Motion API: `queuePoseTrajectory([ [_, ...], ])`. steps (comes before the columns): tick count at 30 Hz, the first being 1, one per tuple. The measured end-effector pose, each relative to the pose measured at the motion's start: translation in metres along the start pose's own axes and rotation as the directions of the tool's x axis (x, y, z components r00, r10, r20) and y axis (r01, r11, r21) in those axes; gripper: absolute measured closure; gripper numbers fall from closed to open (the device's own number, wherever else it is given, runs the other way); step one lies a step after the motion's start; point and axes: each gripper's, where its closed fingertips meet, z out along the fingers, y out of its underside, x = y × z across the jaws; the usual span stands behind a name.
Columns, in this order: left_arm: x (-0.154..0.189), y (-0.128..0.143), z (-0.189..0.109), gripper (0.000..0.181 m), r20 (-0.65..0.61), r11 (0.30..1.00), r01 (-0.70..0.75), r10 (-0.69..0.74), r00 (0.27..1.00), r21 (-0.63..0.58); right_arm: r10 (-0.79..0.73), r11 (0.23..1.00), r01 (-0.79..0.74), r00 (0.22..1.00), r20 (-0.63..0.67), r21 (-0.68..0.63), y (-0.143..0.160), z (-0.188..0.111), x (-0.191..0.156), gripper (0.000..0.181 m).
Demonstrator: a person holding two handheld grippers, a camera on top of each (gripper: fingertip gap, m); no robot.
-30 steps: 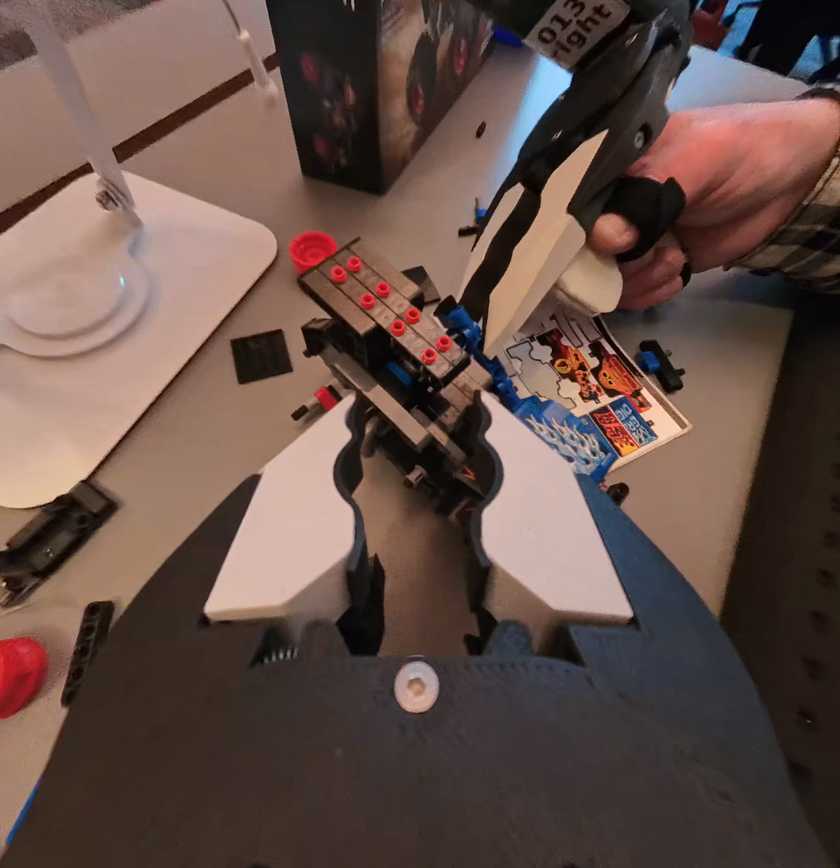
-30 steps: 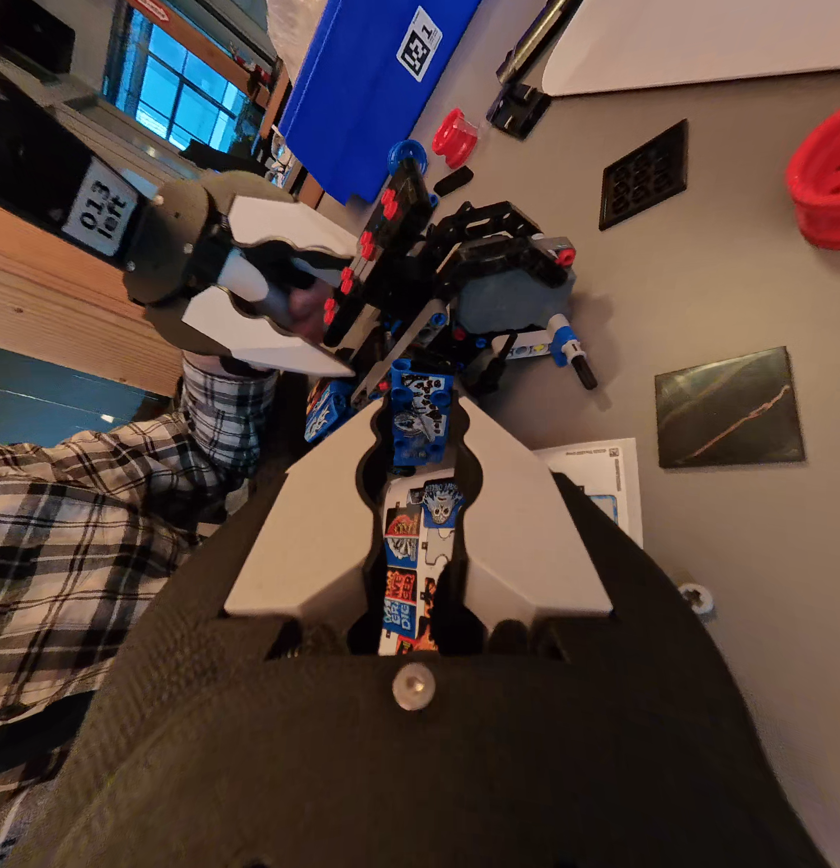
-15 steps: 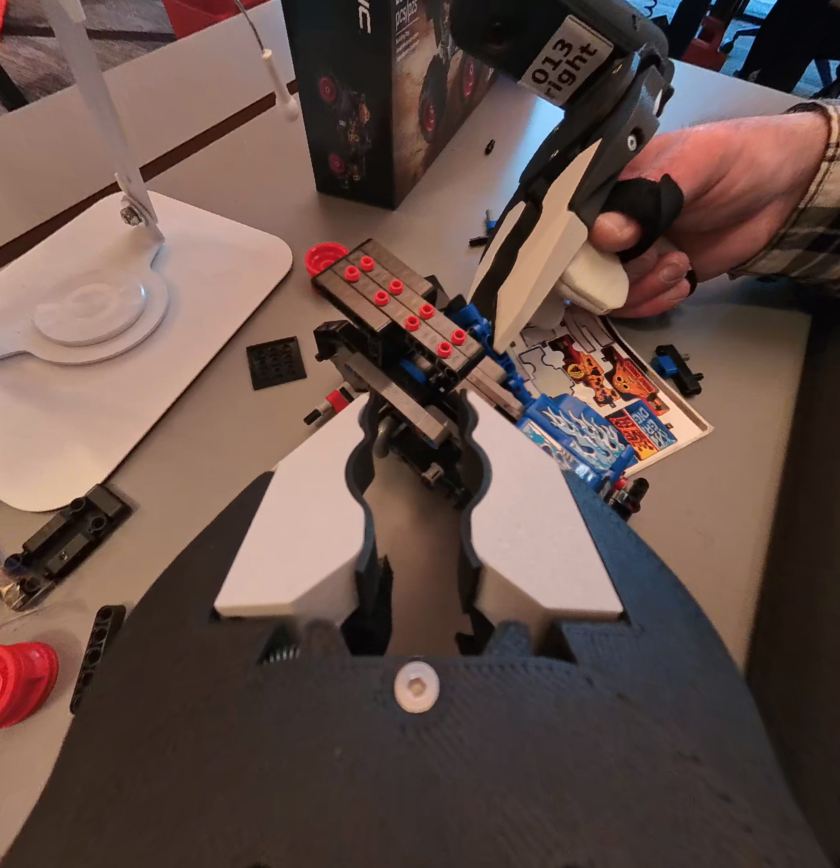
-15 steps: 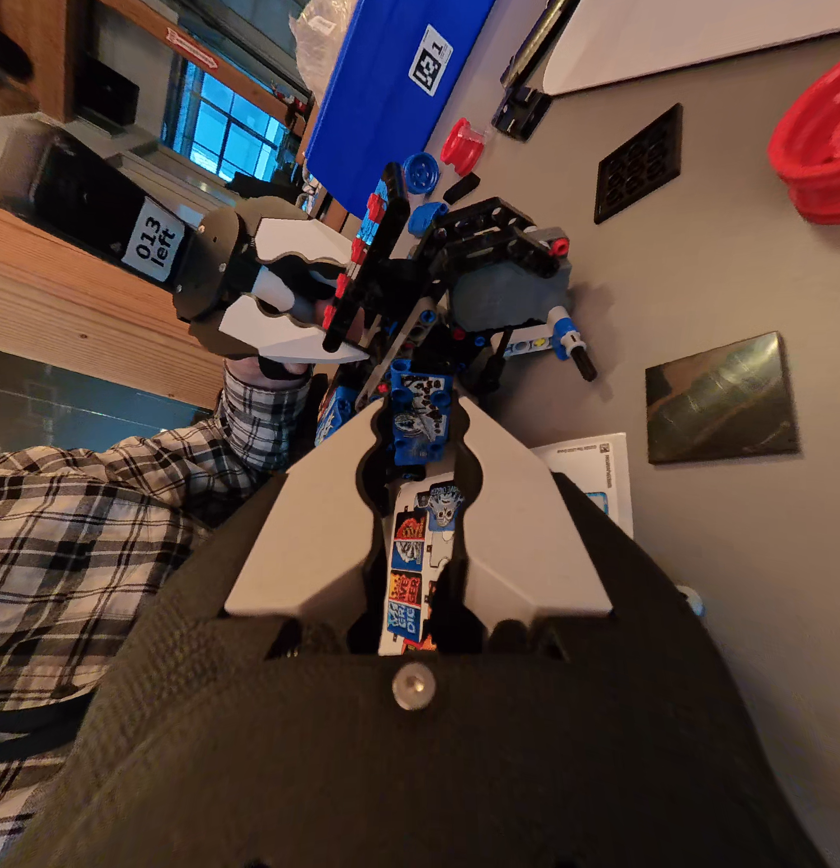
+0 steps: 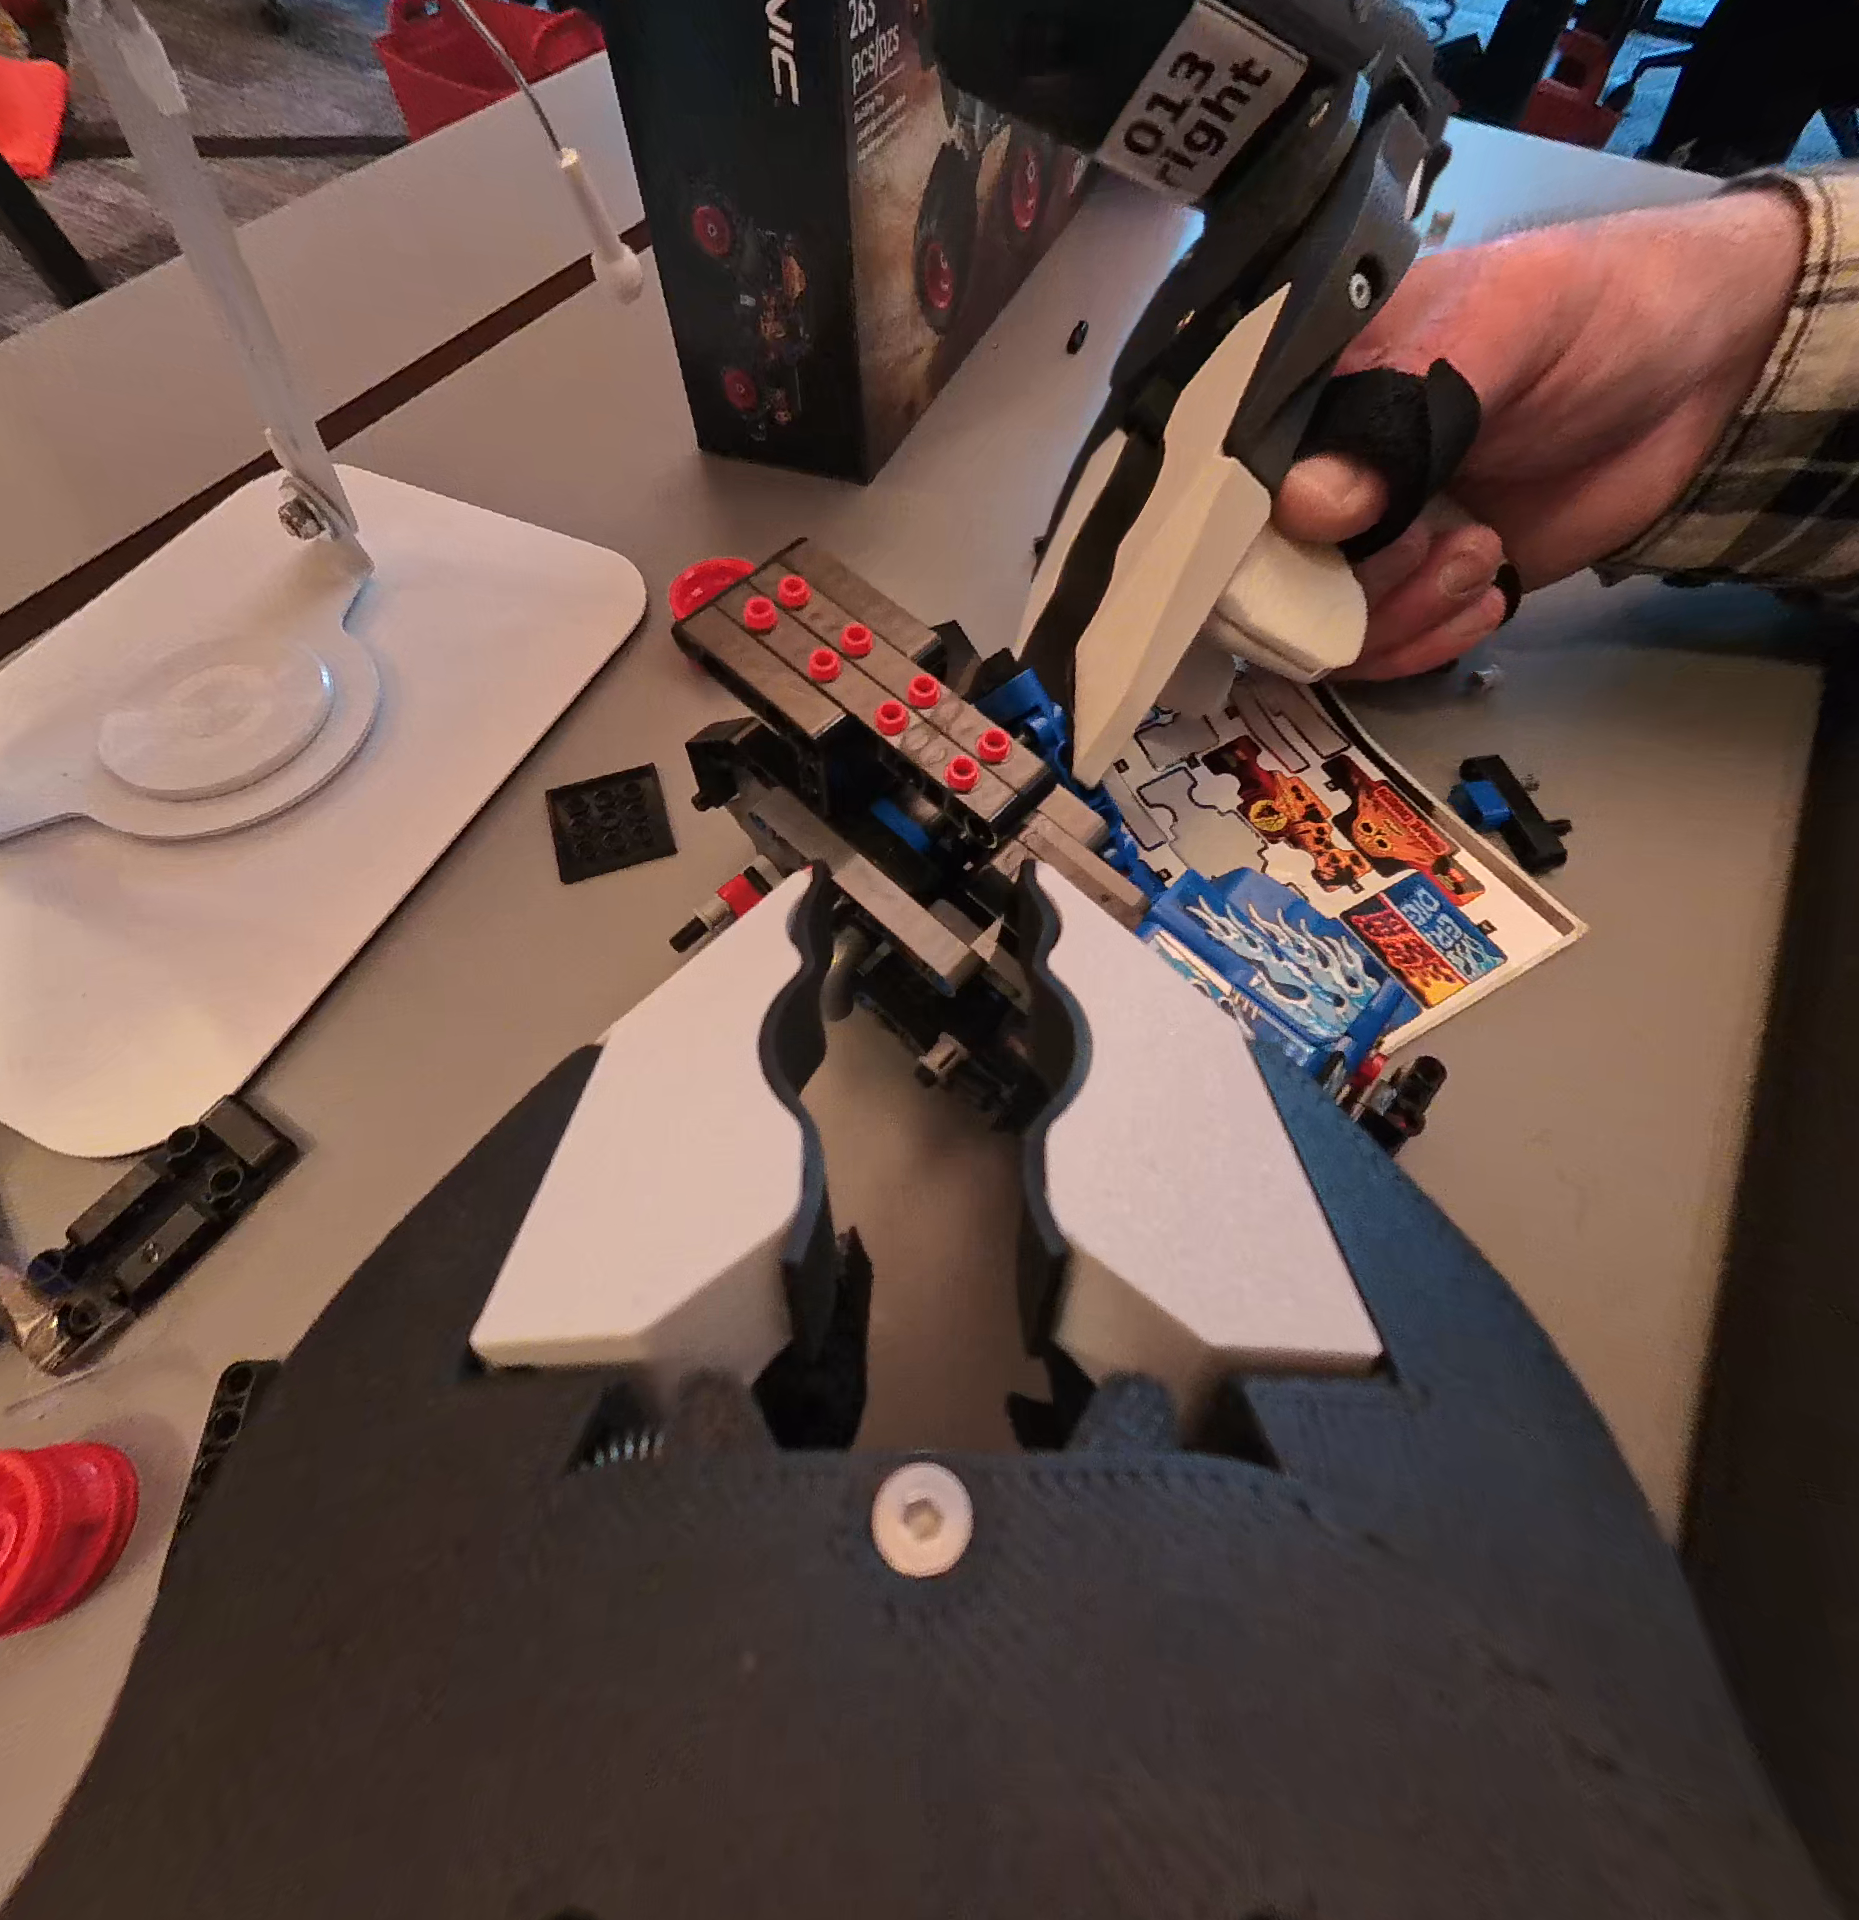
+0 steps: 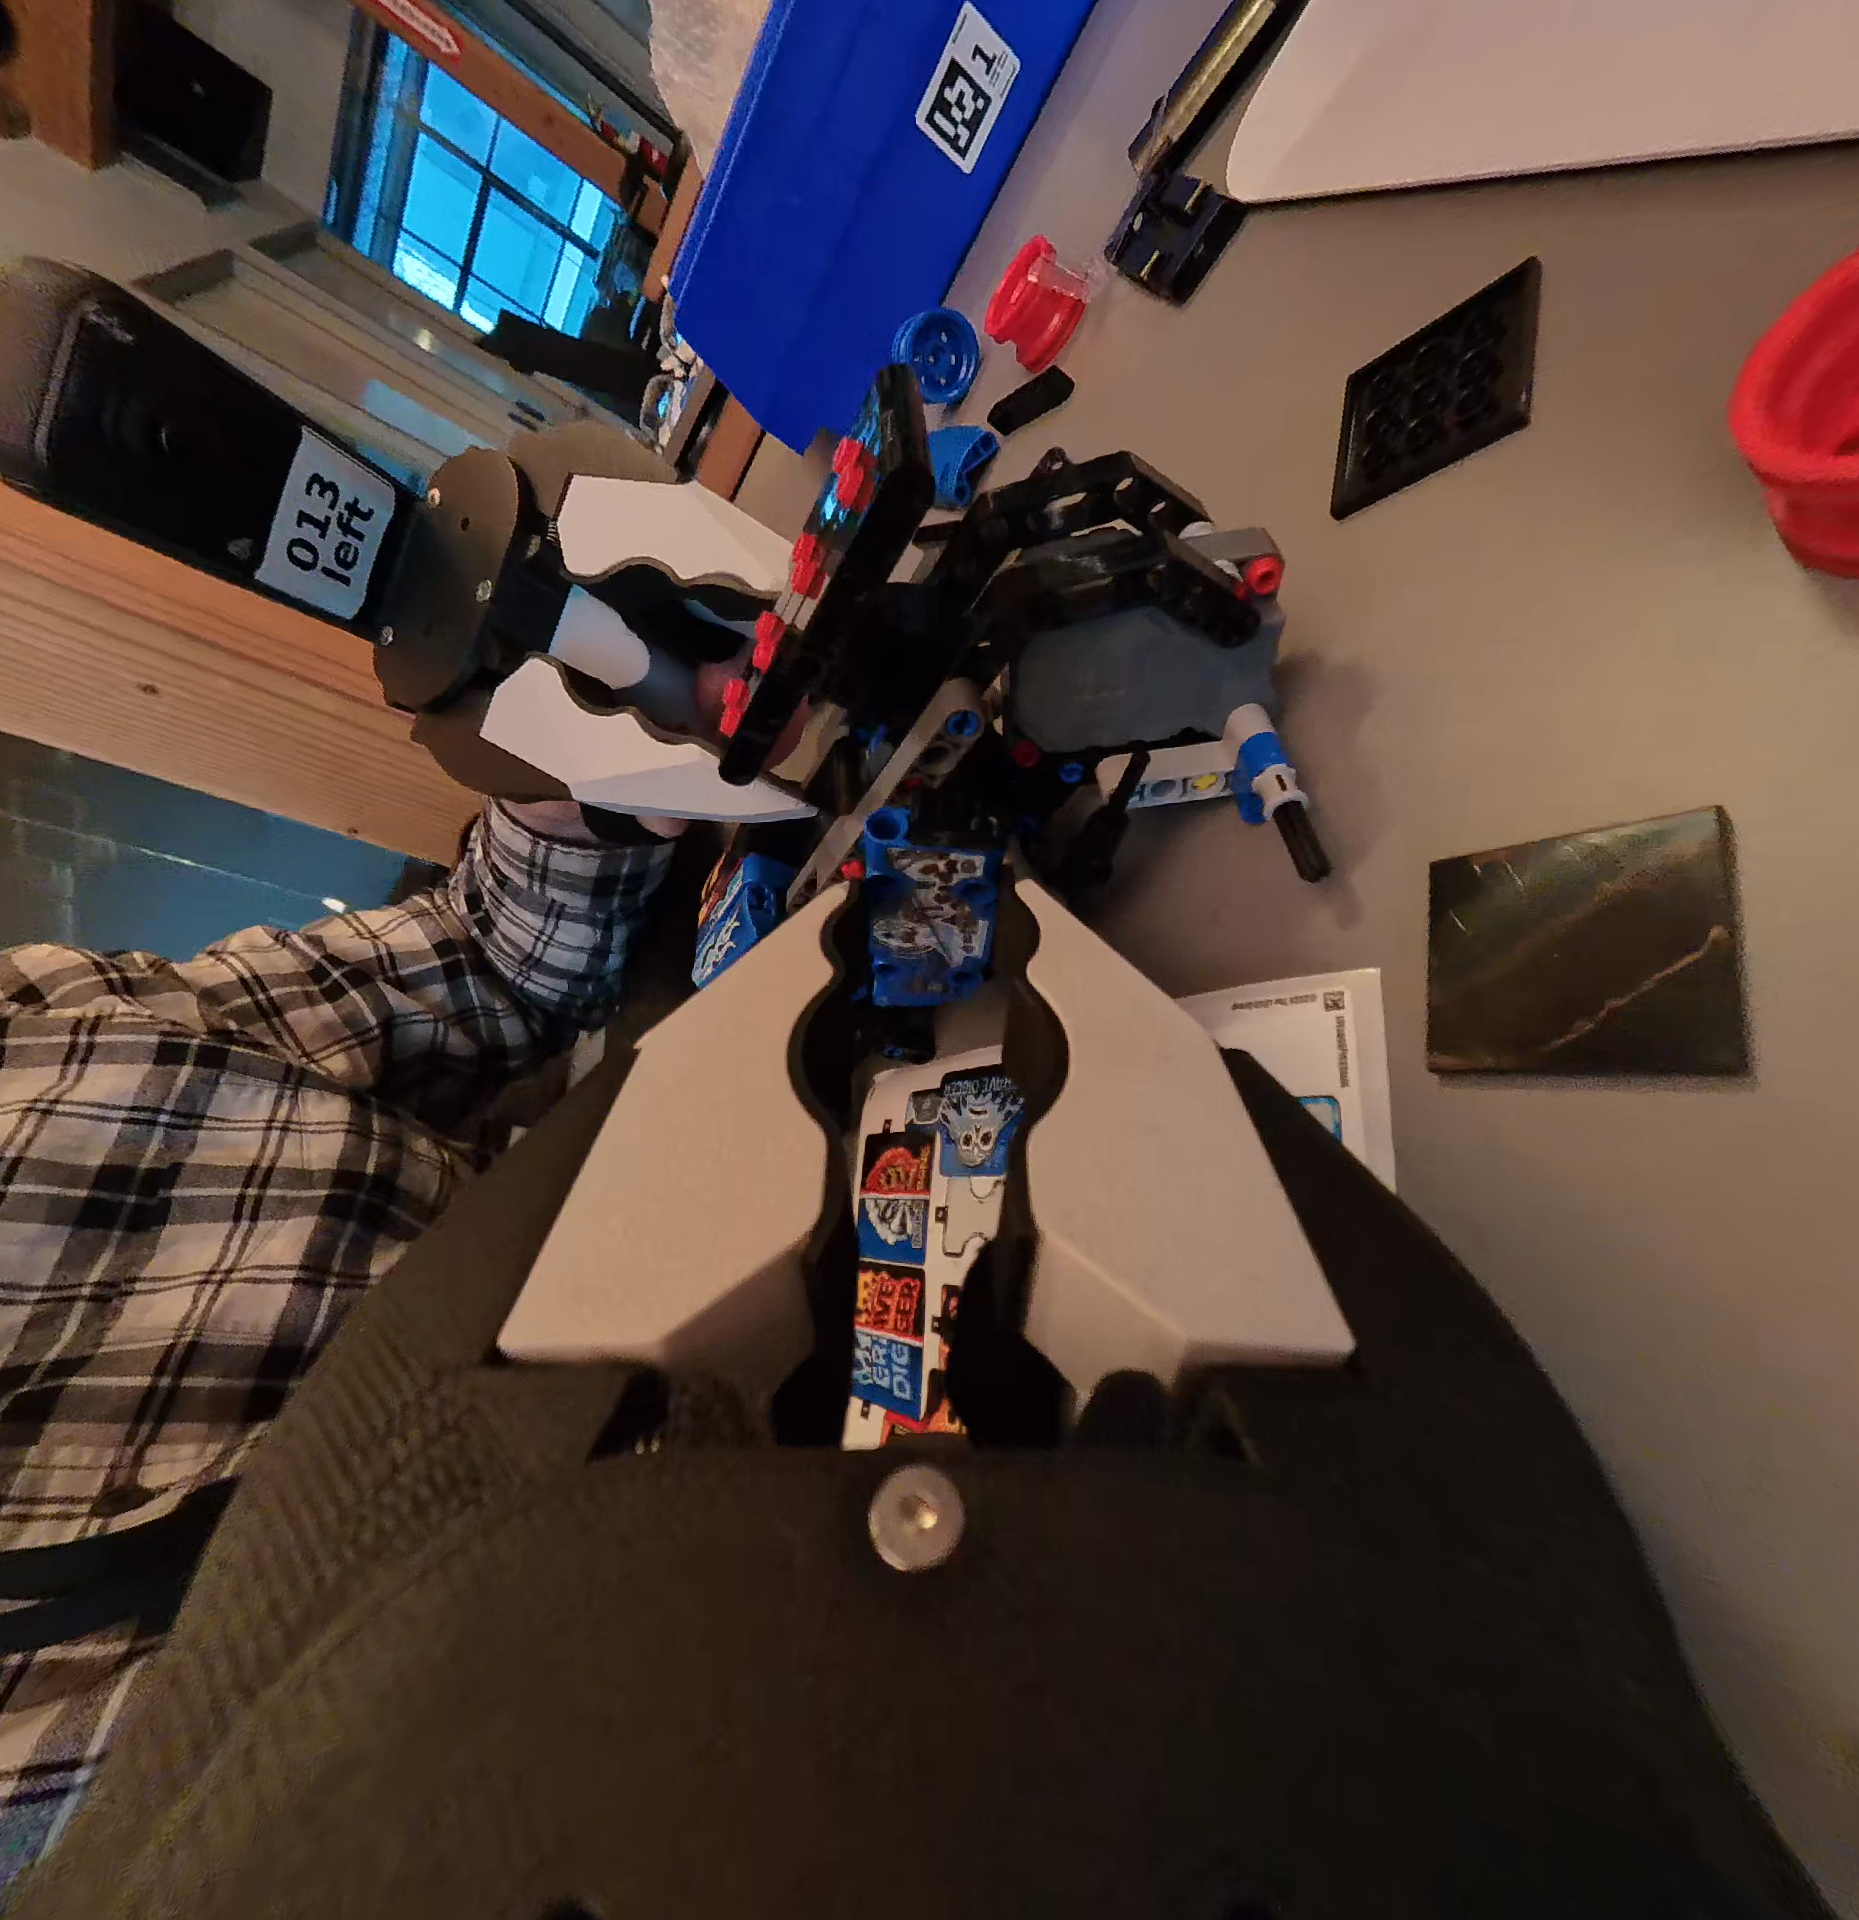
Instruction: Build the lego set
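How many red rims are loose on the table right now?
2. One red rim lies just behind the model, toward the box. The other is at the near left edge of the view. The model may hide more.

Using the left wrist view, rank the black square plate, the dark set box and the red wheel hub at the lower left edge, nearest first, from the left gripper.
1. Black square plate: just ahead and left of the left gripper.
2. Red wheel hub: far left, at the lower picture edge.
3. Dark set box: standing upright at the table's far side.
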Motion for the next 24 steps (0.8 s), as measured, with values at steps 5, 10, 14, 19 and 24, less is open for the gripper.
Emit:
queuePoseTrajectory([
  [5, 0.0006, -0.0001, 0.0004, 0.147, 0.005, 1.0, -0.018, 0.018, 1.0, 0.001, -0.063, 0.995, 0.061, 0.998, -0.021, -0.079, -0.0002, -0.0001, 0.001, 0.16],
  [10, 0.0008, -0.0002, 0.0004, 0.147, 0.011, 1.0, -0.03, 0.03, 0.999, -0.001, -0.131, 0.977, 0.123, 0.991, -0.036, -0.173, 0.0003, -0.0002, 0.0015, 0.16],
  [14, 0.0011, -0.0004, 0.0009, 0.147, 0.017, 0.999, -0.041, 0.041, 0.999, -0.003, -0.188, 0.953, 0.172, 0.981, -0.042, -0.25, 0.0012, -0.0004, 0.0019, 0.16],
  [19, 0.0014, -0.0006, 0.0012, 0.147, 0.024, 0.999, -0.054, 0.055, 0.998, -0.005, -0.264, 0.904, 0.228, 0.963, -0.051, -0.362, 0.0021, -0.0016, 0.0027, 0.16],
  [24, 0.0021, -0.001, 0.0011, 0.147, 0.024, 0.998, -0.066, 0.066, 0.998, -0.005, -0.32, 0.852, 0.267, 0.947, -0.043, -0.45, 0.0034, -0.0027, 0.0029, 0.16],
])
